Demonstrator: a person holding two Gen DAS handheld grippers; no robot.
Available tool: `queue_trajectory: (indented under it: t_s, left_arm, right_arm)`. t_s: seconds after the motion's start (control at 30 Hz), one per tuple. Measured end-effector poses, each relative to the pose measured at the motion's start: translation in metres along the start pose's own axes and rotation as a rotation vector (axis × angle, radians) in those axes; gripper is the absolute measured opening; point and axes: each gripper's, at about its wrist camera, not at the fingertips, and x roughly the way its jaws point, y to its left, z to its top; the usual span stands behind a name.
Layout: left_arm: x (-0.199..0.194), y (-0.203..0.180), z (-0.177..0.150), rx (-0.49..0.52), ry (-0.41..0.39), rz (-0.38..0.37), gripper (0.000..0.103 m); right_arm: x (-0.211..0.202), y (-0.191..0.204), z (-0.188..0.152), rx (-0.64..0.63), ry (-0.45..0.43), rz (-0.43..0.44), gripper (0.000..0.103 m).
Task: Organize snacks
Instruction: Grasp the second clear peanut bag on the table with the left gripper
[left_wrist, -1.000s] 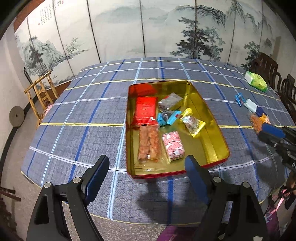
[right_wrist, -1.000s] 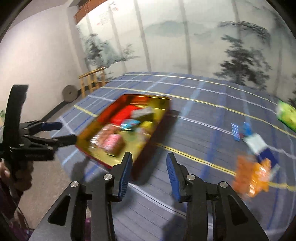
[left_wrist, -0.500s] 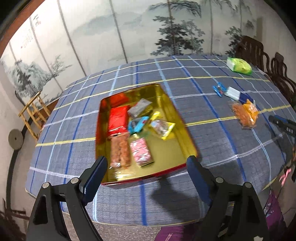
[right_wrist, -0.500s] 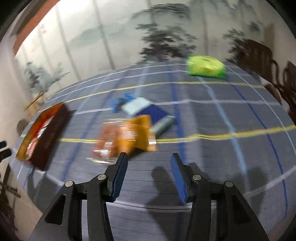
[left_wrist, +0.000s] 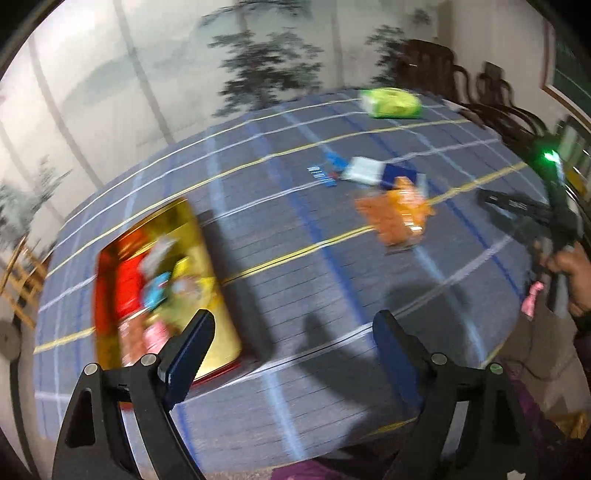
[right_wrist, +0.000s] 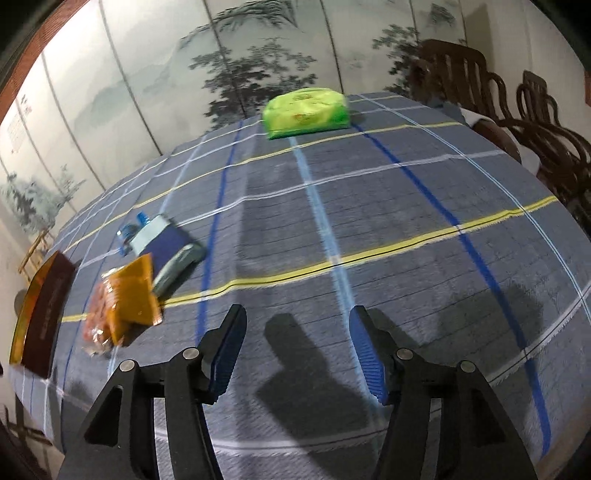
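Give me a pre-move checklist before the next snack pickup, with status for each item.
1. Right claw empty: ok, nothing between its fingers, jaws opening.
2. Left claw empty and open: ok.
3. Loose snacks visible on the tablecloth: ok, orange packet, blue-and-white packet and green packet all lie outside the tin.
4. Right claw lined up on a snack: not ok, only bare cloth lies between its fingers; the orange packet sits off to its left.
5. Tin has free room: ok, bare gold floor along its right side, though the left wrist view is blurred.
6. Orange packet free of its neighbour: cannot tell, it appears to overlap the blue-and-white one.
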Motion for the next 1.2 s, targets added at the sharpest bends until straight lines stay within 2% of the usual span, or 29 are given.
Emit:
queue_trajectory:
  t_s: [0.1, 0.2, 0.33, 0.47, 0.53, 0.57, 0.6, 0.67, 0.83, 0.93, 1.0, 1.2]
  left_arm:
    - [0.012, -0.022, 0.013, 0.045, 0.01, -0.047, 0.085]
    - [0.032, -0.033, 0.028, 0.036, 0.041, -0.086, 0.085]
    - [0.062, -0.034, 0.049, -0.051, 0.086, -0.122, 0.084]
    - [0.087, -0.034, 0.069, -0.143, 0.121, -0.241, 0.079]
    - [0.1, -0.039, 0.078, -0.14, 0.132, -0.228, 0.074]
    - [0.105, -0.041, 0.081, -0.133, 0.139, -0.215, 0.068]
    - [0.113, -0.043, 0.084, -0.13, 0.157, -0.224, 0.061]
    - [0.125, -0.046, 0.087, -0.134, 0.191, -0.265, 0.057]
    - [0.143, -0.054, 0.091, -0.119, 0.225, -0.312, 0.057]
    - [0.151, -0.06, 0.094, -0.091, 0.23, -0.291, 0.058]
    - [0.158, -0.058, 0.096, -0.104, 0.24, -0.303, 0.057]
    - [0.161, -0.061, 0.098, -0.069, 0.201, -0.281, 0.056]
  right_arm:
    - [0.002, -0.007, 0.004, 0.009, -0.009, 0.006, 0.06]
    - [0.004, -0.011, 0.008, 0.011, -0.015, 0.019, 0.06]
    - [0.006, -0.012, 0.009, 0.007, -0.028, 0.047, 0.062]
    - [0.007, -0.007, 0.008, -0.021, -0.028, 0.07, 0.062]
    - [0.007, -0.005, 0.007, -0.034, -0.029, 0.082, 0.062]
    - [0.007, -0.005, 0.007, -0.037, -0.031, 0.088, 0.062]
    - [0.006, -0.005, 0.007, -0.038, -0.035, 0.094, 0.062]
    - [0.004, -0.006, 0.007, -0.035, -0.045, 0.109, 0.062]
    - [0.002, -0.006, 0.006, -0.036, -0.06, 0.13, 0.062]
    - [0.002, -0.005, 0.007, -0.041, -0.065, 0.136, 0.062]
    - [0.002, -0.006, 0.007, -0.042, -0.067, 0.141, 0.062]
    - [0.002, -0.007, 0.007, -0.042, -0.072, 0.146, 0.064]
